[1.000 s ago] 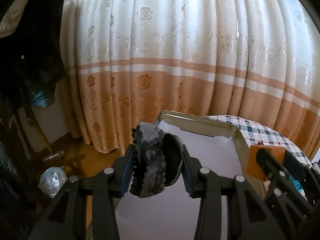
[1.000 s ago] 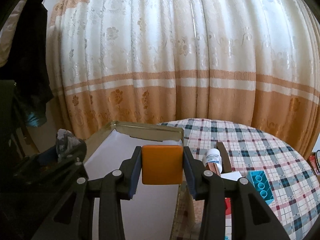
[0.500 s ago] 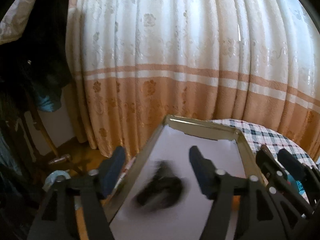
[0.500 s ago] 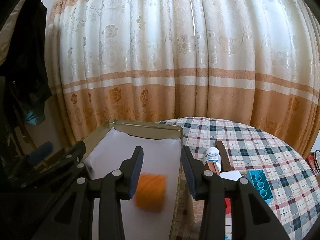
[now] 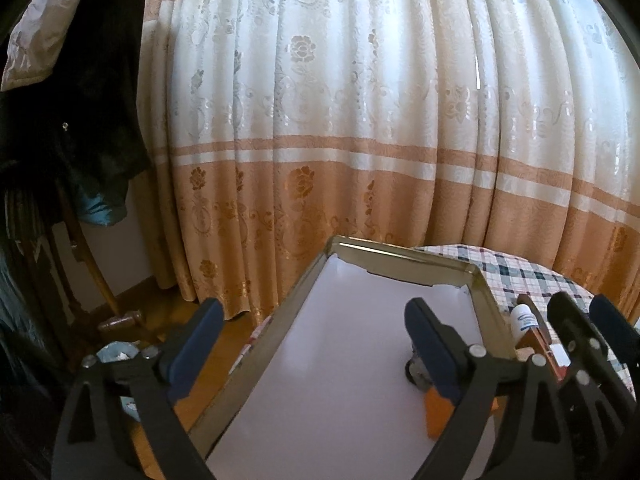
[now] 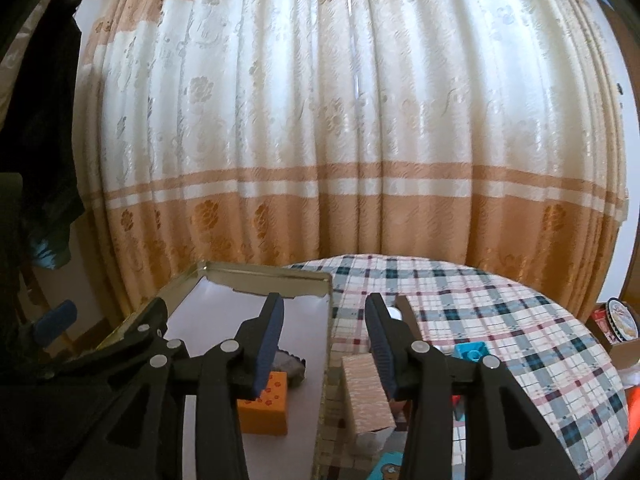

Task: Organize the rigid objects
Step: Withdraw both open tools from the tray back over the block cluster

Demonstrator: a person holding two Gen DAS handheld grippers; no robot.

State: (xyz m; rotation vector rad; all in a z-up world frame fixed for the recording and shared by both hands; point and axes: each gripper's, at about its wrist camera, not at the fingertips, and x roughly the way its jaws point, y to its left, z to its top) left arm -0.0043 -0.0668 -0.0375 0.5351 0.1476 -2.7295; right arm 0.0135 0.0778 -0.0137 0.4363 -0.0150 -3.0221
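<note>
A gold-rimmed metal tray (image 5: 400, 254) (image 6: 264, 274) with a white lining sits at the table's left edge. In it lies an orange block (image 6: 264, 404) (image 5: 436, 412) with small flower prints. A dark grey sequinned object (image 6: 290, 364) (image 5: 416, 368) rests just behind the block. My left gripper (image 5: 312, 340) hovers over the tray with its jaws opening wide and nothing between them. My right gripper (image 6: 324, 344) hangs above the tray's right rim, its jaws opening and empty. Each gripper shows at the edge of the other's view.
A checked tablecloth (image 6: 500, 320) covers the round table. On it, right of the tray, are a wood-patterned box (image 6: 366, 392), a white bottle (image 5: 524, 320) and a blue brick (image 6: 472, 350). A curtain hangs behind; dark clothes (image 5: 80, 100) hang at the left.
Both grippers let go. The dark object dropped from the left jaws and the orange block from the right jaws, and both now lie in the tray. The left jaws spread much wider.
</note>
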